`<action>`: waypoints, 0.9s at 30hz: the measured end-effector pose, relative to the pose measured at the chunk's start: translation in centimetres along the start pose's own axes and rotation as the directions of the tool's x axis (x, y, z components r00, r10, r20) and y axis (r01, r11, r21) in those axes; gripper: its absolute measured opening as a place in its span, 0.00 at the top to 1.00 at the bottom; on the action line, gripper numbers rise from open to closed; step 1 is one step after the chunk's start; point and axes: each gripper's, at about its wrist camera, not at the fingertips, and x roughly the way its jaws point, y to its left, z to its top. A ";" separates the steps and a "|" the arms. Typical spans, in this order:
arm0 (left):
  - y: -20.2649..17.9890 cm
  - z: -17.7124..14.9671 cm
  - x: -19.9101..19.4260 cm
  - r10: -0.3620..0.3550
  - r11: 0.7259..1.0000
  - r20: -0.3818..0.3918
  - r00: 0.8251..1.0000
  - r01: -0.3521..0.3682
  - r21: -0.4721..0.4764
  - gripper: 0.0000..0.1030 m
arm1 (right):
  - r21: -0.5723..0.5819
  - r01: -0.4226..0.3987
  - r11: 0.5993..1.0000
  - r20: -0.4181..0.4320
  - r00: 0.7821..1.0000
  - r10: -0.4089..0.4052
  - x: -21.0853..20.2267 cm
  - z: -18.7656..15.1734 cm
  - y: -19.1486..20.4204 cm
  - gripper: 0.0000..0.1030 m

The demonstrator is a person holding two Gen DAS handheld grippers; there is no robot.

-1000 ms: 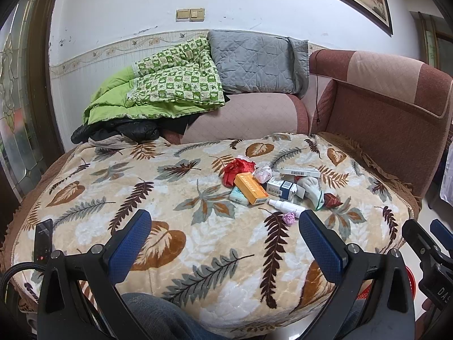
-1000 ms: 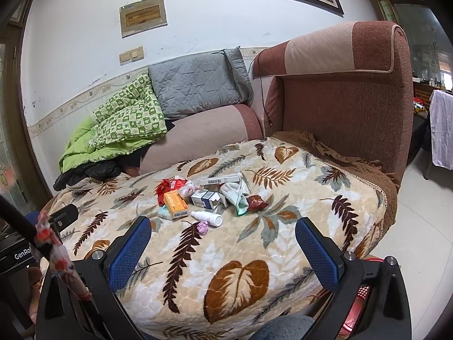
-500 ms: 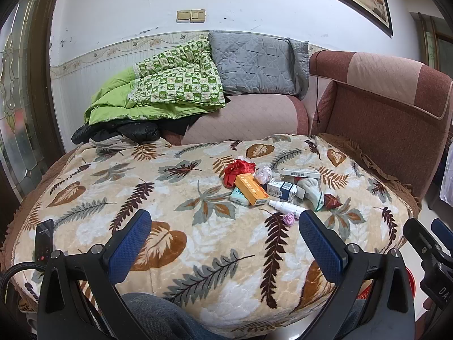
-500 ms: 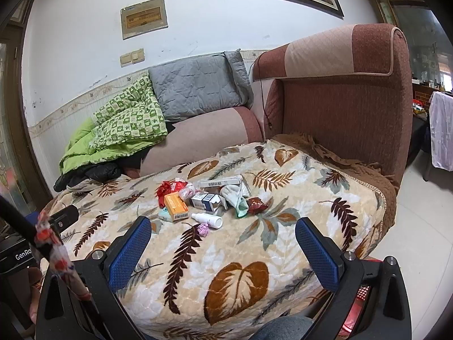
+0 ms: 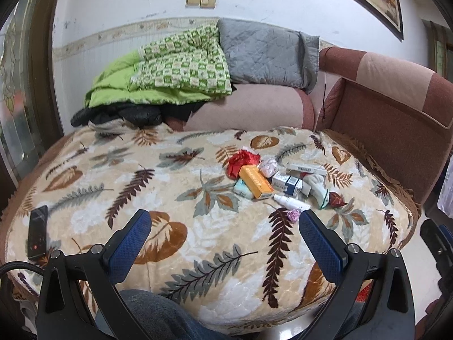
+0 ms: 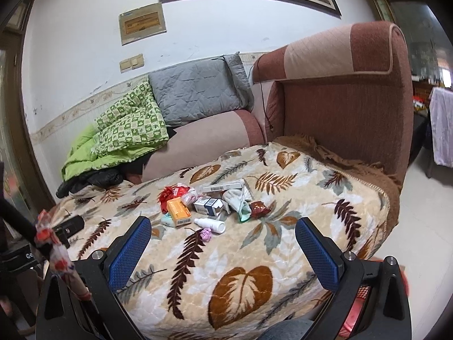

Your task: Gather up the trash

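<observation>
With both the left gripper (image 5: pixel 223 226) and right gripper (image 6: pixel 222 233) spread wide and empty, we risk scattering the trash pile (image 6: pixel 208 206) (loose, overlapping) on the soft blanket (image 6: pixel 297 243).

leaf-print blanket (image 5: pixel 175 243), trash pile (image 5: pixel 271 181), black remote (image 5: pixel 38 223)

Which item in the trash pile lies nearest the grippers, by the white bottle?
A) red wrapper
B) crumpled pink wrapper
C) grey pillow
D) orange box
B: the pink wrapper lies on the blanket just in front of the white bottle, closer to the camera than the orange box.
</observation>
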 end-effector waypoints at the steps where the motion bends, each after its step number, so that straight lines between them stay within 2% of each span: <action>1: 0.2 0.1 0.2 -0.008 1.000 -0.006 1.000 0.008 -0.002 0.00 | 0.005 -0.007 1.000 -0.007 1.000 0.007 0.2 -0.1 -0.3 0.00; 5: 0.4 0.1 1.8 -0.039 0.999 -0.033 0.999 0.039 0.010 0.00 | 0.011 -0.066 0.998 -0.044 0.997 0.067 1.7 -0.3 -0.7 0.00; 12: -1.0 1.1 5.9 -0.095 0.995 -0.120 0.988 0.098 0.021 0.00 | 0.029 -0.113 0.993 -0.076 0.990 0.115 4.6 -0.5 -1.7 0.00; 14: -1.7 1.5 7.5 -0.125 0.991 -0.159 0.979 0.130 0.017 0.00 | 0.050 -0.130 0.990 -0.093 0.987 0.134 5.8 -0.3 -2.6 0.03; 16: -2.7 2.3 9.7 -0.190 0.981 -0.211 0.959 0.195 0.007 0.00 | 0.075 -0.134 0.988 -0.110 0.984 0.142 7.2 -0.1 -3.6 0.06; 19: -4.2 3.1 12.8 -0.231 0.971 -0.262 0.937 0.239 0.002 0.00 | 0.121 -0.132 0.984 -0.135 0.980 0.148 10.0 0.3 -5.3 0.14; 27: -8.6 4.6 20.7 -0.259 0.960 -0.377 0.890 0.280 0.002 0.00 | 0.244 -0.123 0.962 -0.175 0.970 0.168 19.8 2.7 -8.9 0.21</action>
